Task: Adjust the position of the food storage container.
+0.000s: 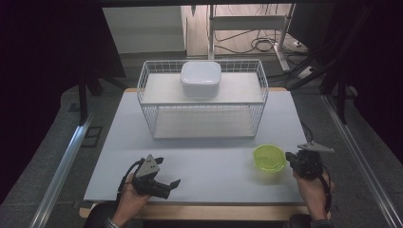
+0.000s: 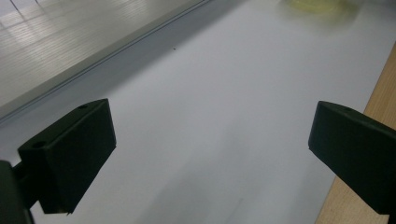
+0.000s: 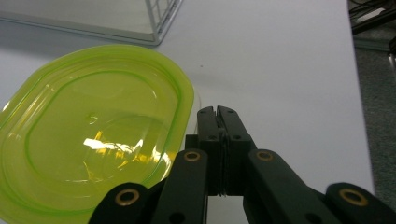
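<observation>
Yellow-green and translucent, the lidded container (image 3: 91, 135) sits on the counter (image 1: 199, 156) just beside the right gripper (image 3: 217, 114), at the left of its fingers, which are pressed together and hold nothing. The left gripper (image 1: 167, 172) rests well apart from it, fingers spread wide over bare counter. Beyond both stands a white wire rack (image 1: 202, 97) with a white box (image 1: 200, 78) on top. I judge the approach step is in hand: next, the right fingers must part and straddle the container's rim.
</observation>
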`<action>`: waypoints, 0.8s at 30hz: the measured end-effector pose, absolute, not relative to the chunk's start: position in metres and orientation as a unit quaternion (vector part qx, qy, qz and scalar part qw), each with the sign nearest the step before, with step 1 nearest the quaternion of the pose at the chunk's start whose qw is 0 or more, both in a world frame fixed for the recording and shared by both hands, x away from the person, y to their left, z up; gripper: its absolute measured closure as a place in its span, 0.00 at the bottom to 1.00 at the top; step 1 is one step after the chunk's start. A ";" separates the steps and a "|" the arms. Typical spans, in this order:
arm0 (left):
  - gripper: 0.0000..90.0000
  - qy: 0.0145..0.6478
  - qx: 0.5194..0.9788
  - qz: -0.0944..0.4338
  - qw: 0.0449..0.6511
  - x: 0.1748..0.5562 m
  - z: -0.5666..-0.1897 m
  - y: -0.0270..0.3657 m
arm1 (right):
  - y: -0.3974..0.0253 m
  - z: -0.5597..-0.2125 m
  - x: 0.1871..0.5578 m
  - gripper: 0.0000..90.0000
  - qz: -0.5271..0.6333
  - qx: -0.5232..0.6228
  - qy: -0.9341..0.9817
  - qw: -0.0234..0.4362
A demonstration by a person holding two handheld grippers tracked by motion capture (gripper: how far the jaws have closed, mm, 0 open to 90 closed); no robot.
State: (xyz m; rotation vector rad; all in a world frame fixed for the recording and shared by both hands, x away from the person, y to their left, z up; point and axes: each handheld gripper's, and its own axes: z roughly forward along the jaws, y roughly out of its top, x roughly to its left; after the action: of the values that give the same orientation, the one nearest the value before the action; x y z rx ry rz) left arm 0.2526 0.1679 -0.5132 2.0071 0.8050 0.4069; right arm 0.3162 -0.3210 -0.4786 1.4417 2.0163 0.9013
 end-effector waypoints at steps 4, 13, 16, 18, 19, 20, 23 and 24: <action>0.01 0.326 0.814 0.165 0.452 0.253 -0.514 0.167 | -0.311 -0.481 0.318 0.98 0.332 0.523 0.749 0.236; 0.01 0.326 0.816 0.162 0.448 0.254 -0.514 0.166 | -0.274 -0.484 0.319 0.98 0.352 0.504 0.766 0.190; 0.01 0.327 0.817 0.161 0.447 0.254 -0.515 0.166 | -0.261 -0.485 0.318 0.98 0.358 0.495 0.772 0.174; 0.01 0.327 0.818 0.160 0.445 0.254 -0.515 0.166 | -0.251 -0.486 0.317 0.98 0.362 0.488 0.777 0.163; 0.01 0.327 0.818 0.160 0.445 0.254 -0.515 0.165 | -0.246 -0.486 0.317 0.98 0.364 0.483 0.780 0.158; 0.01 0.326 0.819 0.160 0.445 0.254 -0.515 0.165 | -0.241 -0.487 0.317 0.98 0.367 0.480 0.782 0.152; 0.01 0.325 0.819 0.159 0.444 0.254 -0.515 0.165 | -0.228 -0.487 0.316 0.98 0.370 0.467 0.790 0.143; 0.01 0.326 0.819 0.159 0.444 0.254 -0.515 0.165 | -0.224 -0.488 0.316 0.98 0.372 0.463 0.793 0.139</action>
State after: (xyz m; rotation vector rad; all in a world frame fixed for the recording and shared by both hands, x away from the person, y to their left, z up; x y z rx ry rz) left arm 0.2537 0.1647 -0.5153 2.0315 0.8070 0.3940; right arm 0.3159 -0.2238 -0.4879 1.3386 2.2909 1.0743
